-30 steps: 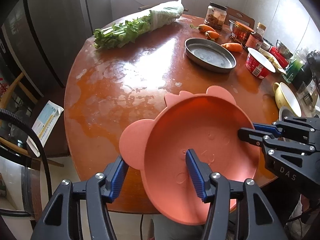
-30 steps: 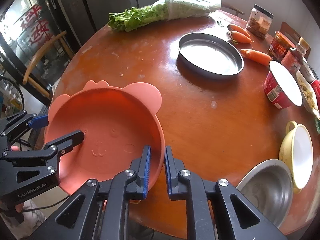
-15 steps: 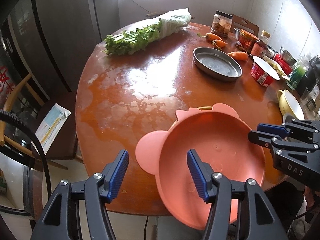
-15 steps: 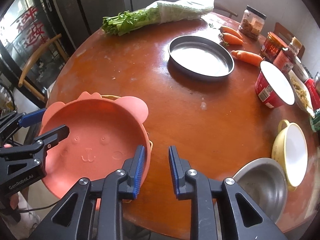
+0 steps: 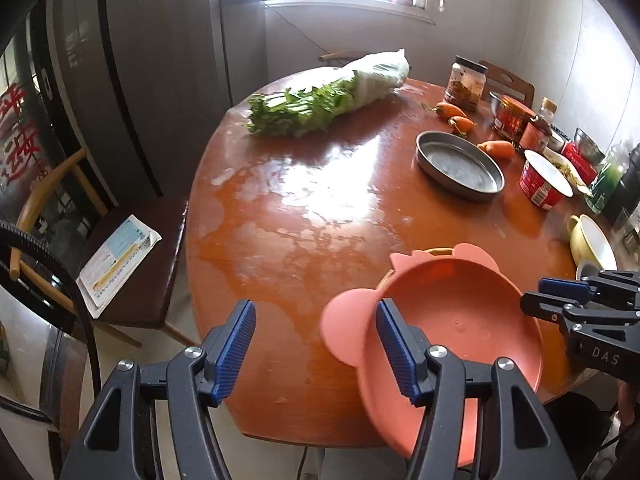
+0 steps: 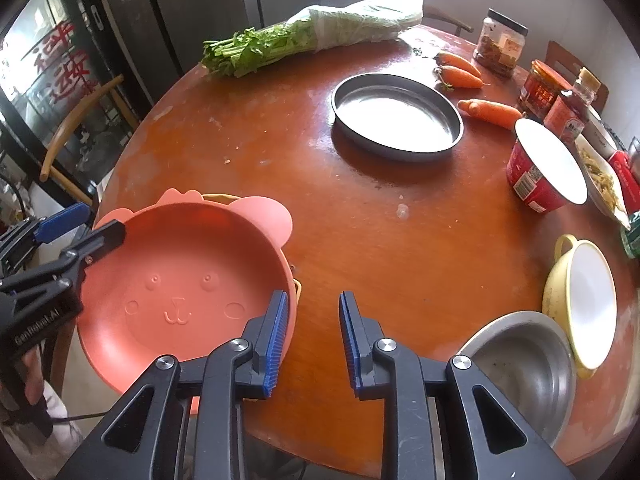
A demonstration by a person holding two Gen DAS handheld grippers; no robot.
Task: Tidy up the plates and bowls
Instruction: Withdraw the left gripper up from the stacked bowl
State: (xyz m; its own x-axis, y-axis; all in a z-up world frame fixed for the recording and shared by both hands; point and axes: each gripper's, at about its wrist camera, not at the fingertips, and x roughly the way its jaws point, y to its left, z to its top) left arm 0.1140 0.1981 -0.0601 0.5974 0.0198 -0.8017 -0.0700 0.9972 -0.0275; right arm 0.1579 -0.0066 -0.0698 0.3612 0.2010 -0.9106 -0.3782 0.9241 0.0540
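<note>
You are setting the pink plate (image 6: 188, 280) down at lower left, on a yellow dish; both the left gripper (image 5: 316, 348) and right gripper (image 6: 313, 336) are spread, gripping nothing. Next, probably the steel bowl (image 6: 520, 368), lower right.

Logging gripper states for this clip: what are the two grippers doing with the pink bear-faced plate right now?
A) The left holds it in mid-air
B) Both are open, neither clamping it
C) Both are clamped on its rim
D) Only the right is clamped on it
B: the left gripper and right gripper both show wide gaps between their blue pads, and the pink plate rests at the table edge, unclamped.
</note>
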